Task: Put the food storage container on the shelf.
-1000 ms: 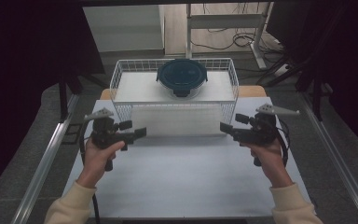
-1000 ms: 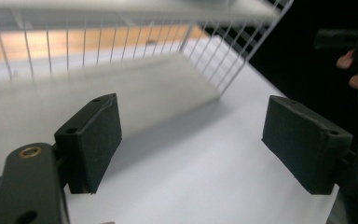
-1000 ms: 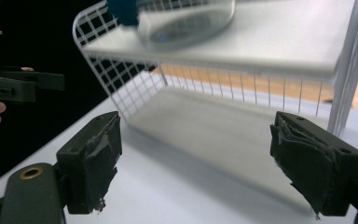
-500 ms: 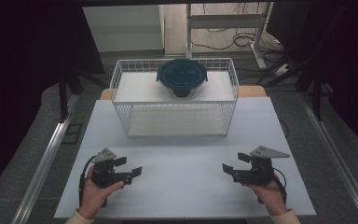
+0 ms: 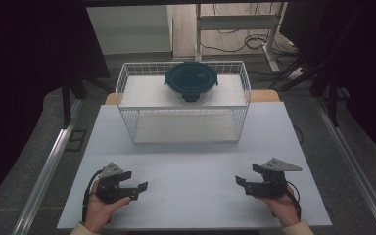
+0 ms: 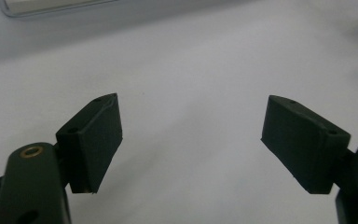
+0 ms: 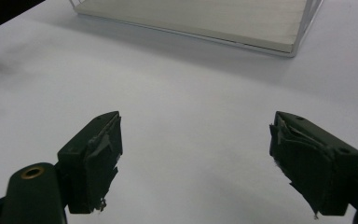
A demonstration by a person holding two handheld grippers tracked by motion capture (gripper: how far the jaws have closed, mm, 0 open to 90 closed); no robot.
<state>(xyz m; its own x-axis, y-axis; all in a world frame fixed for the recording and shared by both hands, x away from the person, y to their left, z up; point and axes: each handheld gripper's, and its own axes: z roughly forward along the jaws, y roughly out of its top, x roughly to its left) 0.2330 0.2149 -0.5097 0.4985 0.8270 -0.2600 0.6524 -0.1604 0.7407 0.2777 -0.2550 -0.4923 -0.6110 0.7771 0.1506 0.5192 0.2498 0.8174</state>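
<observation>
A round dark-teal lidded container [image 5: 190,81] sits inside a white wire basket [image 5: 127,117], at the 12 o'clock end of the white surface [image 5: 191,161] in the high view. The container rests toward the basket's far wall, roughly centred between its sides, and a small dark clip shows on its near edge.

At about 7 o'clock on the surface, well apart from the basket, the left hand-held gripper [image 5: 138,188] lies low in the person's left hand [image 5: 100,210], pointing toward 3 o'clock. In the left gripper view its two black jaws stand wide apart with only bare white surface between them.

At about 5 o'clock the right hand-held gripper [image 5: 242,183] rests in the right hand [image 5: 284,208], pointing toward 9 o'clock, a grey three-cornered plate on top. In the right gripper view its jaws are likewise spread wide around nothing, their pads [image 7: 100,158] frayed at the edges, and the basket's lower corner [image 7: 289,46] appears beyond them.
</observation>
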